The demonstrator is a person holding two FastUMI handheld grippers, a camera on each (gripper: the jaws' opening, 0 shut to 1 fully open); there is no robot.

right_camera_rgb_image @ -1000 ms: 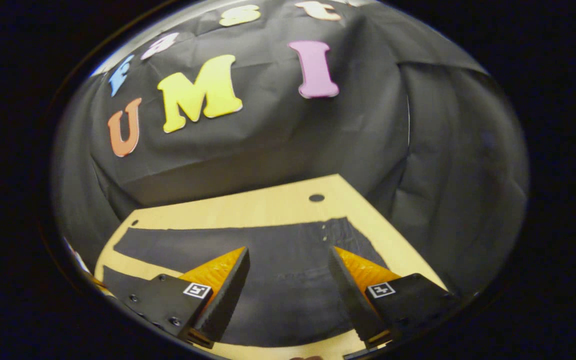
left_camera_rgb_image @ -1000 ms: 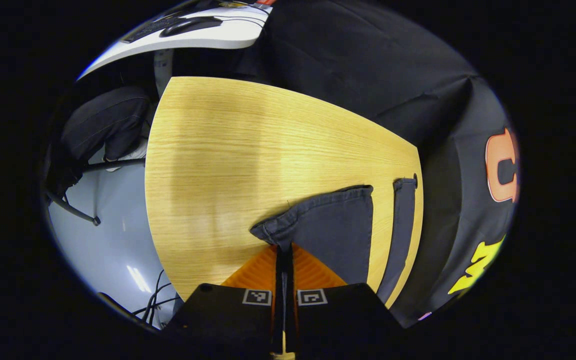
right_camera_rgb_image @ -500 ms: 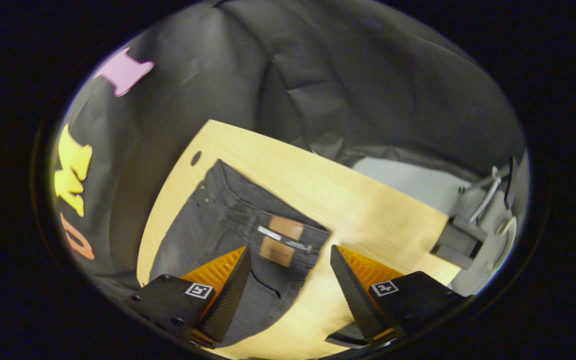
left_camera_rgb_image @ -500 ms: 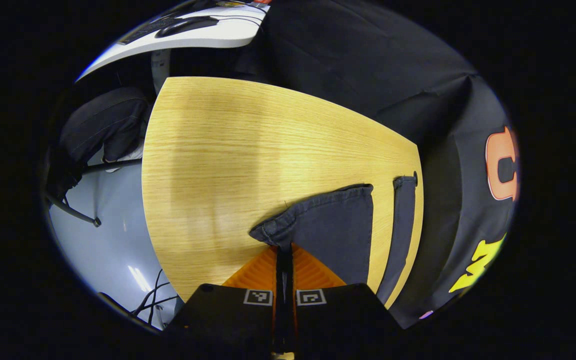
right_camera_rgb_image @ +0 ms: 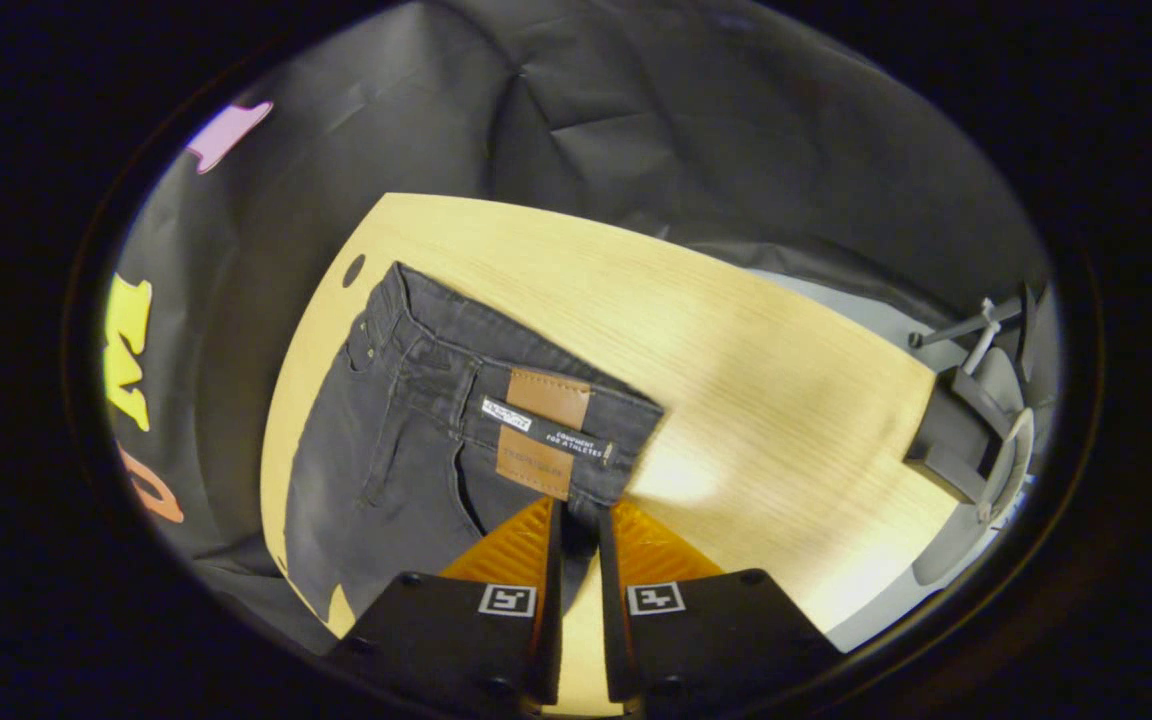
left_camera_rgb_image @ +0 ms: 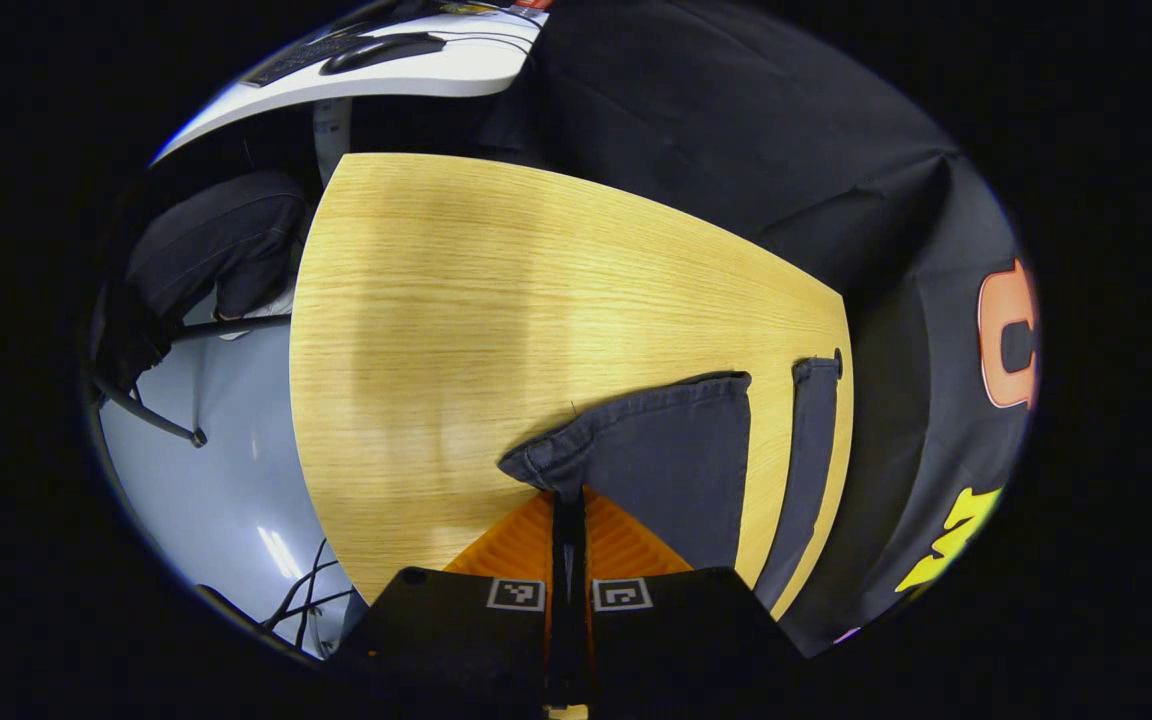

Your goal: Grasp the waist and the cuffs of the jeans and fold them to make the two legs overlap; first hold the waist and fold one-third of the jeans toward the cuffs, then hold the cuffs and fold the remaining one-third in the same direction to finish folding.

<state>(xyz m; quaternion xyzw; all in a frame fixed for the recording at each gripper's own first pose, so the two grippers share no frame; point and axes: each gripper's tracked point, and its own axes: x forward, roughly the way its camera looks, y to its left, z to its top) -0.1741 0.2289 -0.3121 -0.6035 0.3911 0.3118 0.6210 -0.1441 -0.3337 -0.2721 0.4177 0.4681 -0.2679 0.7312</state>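
in the right gripper view, the right gripper [right_camera_rgb_image: 576,520] has been closed since half a second ago: its fingers, then spread wide over the cloth, are now pressed nearly together at the lower centre of the frame, pinching the near edge of the waist [right_camera_rgb_image: 536,420] of the dark jeans [right_camera_rgb_image: 386,470]. the waistband, with its brown leather patch [right_camera_rgb_image: 546,398], is seen at the centre, and the jeans lie flat on the wooden table [right_camera_rgb_image: 736,340], running toward the lower left.

in the left gripper view, little has changed over the last second. the left gripper [left_camera_rgb_image: 568,510] is held pressed together at the lower centre, pinching the corner of one cuff [left_camera_rgb_image: 576,450], which is lifted slightly into a fold. the second leg [left_camera_rgb_image: 808,440] is seen as a narrow strip at the right edge of the table, apart from the first (so the legs do not yet overlap).

with both ends now gripped, the first fold is judged ready to begin: the near leg can be carried over onto the far one.
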